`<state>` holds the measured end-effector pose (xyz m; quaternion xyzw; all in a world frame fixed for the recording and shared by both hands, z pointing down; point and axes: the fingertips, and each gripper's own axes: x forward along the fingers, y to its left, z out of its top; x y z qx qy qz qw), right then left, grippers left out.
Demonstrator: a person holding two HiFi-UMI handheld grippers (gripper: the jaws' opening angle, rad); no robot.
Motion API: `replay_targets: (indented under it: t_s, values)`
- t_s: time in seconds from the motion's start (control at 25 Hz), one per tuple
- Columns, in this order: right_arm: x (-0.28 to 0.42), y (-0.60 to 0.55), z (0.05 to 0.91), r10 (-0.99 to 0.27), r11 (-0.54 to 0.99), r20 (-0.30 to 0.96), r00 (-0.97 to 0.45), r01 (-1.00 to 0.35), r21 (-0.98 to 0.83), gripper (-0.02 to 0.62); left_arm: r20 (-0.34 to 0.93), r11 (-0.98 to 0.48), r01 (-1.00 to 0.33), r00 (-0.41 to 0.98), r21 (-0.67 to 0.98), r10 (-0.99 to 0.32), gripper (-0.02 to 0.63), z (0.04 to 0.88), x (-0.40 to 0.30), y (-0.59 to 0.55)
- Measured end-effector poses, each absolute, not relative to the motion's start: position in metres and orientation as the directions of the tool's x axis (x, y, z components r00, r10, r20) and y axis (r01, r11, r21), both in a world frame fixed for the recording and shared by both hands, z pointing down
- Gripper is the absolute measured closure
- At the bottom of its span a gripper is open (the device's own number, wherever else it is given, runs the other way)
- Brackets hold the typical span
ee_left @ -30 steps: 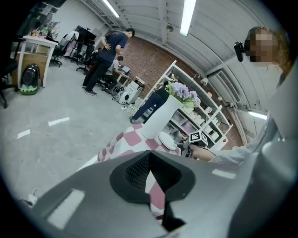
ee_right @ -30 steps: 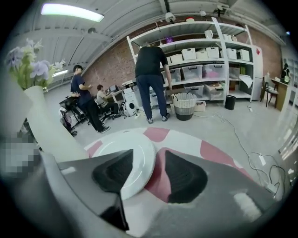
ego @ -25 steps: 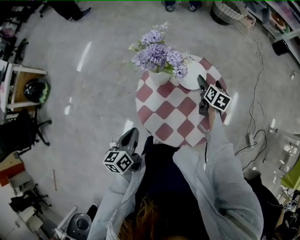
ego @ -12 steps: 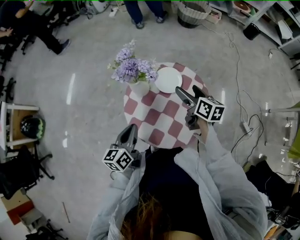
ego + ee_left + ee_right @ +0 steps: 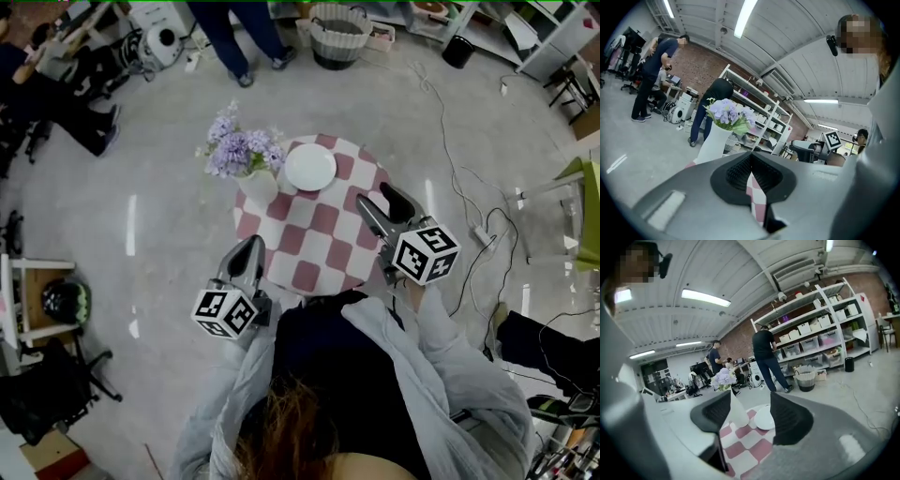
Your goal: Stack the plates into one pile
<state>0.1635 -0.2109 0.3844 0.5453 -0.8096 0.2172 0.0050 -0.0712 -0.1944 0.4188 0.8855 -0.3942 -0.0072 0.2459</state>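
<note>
A white plate pile (image 5: 310,167) sits at the far side of a round table (image 5: 319,234) with a red-and-white checked cloth, next to a white vase of purple flowers (image 5: 236,155). My right gripper (image 5: 377,197) hangs over the table's right edge, short of the plate (image 5: 764,418) and open; its jaws have just been closing with nothing between them. My left gripper (image 5: 249,248) is off the table's near-left edge, shut and empty. In the left gripper view the vase (image 5: 714,140) stands ahead of that gripper (image 5: 750,161).
Several people stand or sit on the grey floor beyond the table. A basket (image 5: 339,33) stands at the back and cables (image 5: 469,225) trail to the right. Shelving (image 5: 820,329) lines the far wall. A helmet (image 5: 61,302) rests on a stand at left.
Both grippers have lifted and drawn back from the table toward the person. The right one has come away from beside the plate and its jaws stand narrower.
</note>
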Motion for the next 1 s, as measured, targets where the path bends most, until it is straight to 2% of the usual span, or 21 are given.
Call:
replay_targets:
  t_s: [0.12, 0.24, 0.28, 0.36, 0.4, 0.64, 0.8, 1.0]
  values:
    - [0.157, -0.188, 0.37, -0.898, 0.318, 0.206, -0.39, -0.896, -0.31, 0.358, 0.167, -0.609, -0.676, 0.714, 0.415, -0.68, 0.595, 0.406, -0.067, -0.189]
    - [0.15, -0.168, 0.362, -0.919, 0.297, 0.172, -0.354, -0.911, -0.288, 0.422, 0.152, -0.64, -0.656, 0.736, 0.4, -0.66, 0.595, 0.396, -0.065, -0.183]
    - [0.148, -0.162, 0.362, -0.927, 0.284, 0.167, -0.336, -0.919, -0.273, 0.449, 0.147, -0.646, -0.652, 0.74, 0.397, -0.656, 0.595, 0.394, -0.066, -0.182]
    - [0.145, -0.151, 0.366, -0.937, 0.26, 0.172, -0.303, -0.936, -0.235, 0.565, 0.141, -0.654, -0.645, 0.746, 0.394, -0.651, 0.595, 0.389, -0.067, -0.177]
    - [0.143, -0.146, 0.369, -0.937, 0.256, 0.181, -0.298, -0.941, -0.222, 0.594, 0.141, -0.659, -0.643, 0.749, 0.391, -0.647, 0.595, 0.388, -0.069, -0.175]
    - [0.133, -0.119, 0.408, -0.923, 0.211, 0.257, -0.286, -0.936, -0.283, 0.594, 0.184, -0.673, -0.646, 0.757, 0.361, -0.627, 0.595, 0.403, -0.075, -0.155]
    - [0.129, -0.107, 0.429, -0.909, 0.178, 0.327, -0.257, -0.951, -0.252, 0.594, 0.207, -0.677, -0.649, 0.757, 0.347, -0.62, 0.595, 0.414, -0.073, -0.145]
    - [0.124, -0.099, 0.433, -0.901, 0.185, 0.345, -0.264, -0.952, -0.245, 0.594, 0.209, -0.674, -0.647, 0.758, 0.356, -0.618, 0.595, 0.42, -0.069, -0.136]
